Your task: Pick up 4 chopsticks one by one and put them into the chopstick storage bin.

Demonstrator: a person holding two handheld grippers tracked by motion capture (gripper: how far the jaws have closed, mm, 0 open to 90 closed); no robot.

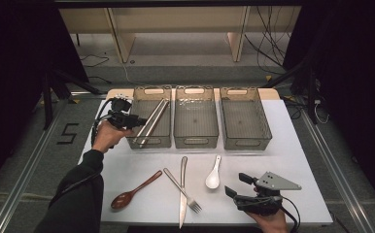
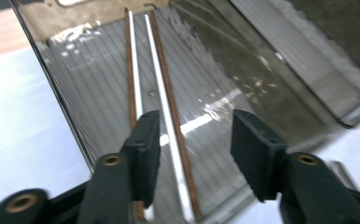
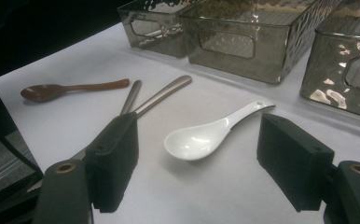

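Note:
A pair of metal chopsticks (image 1: pixel 151 121) lies slanted in the left clear bin (image 1: pixel 138 104). My left gripper (image 1: pixel 141 121) hovers at that bin's near-left edge. In the left gripper view, the left gripper (image 2: pixel 194 126) stands open above the chopsticks (image 2: pixel 164 93), with nothing pressed between its pads. My right gripper (image 1: pixel 236 184) rests open near the table's front right. In the right gripper view, the right gripper (image 3: pixel 199 123) points at a white ceramic spoon (image 3: pixel 201 137), which lies on the table a little beyond the jaws.
The middle bin (image 1: pixel 196 131) and the right bin (image 1: pixel 246 131) hold nothing I can see. On the white table (image 1: pixel 297 160) lie a wooden spoon (image 1: pixel 132 191), a fork (image 1: pixel 181 183) crossed over a knife (image 1: pixel 182 199), and the white spoon (image 1: pixel 213 174).

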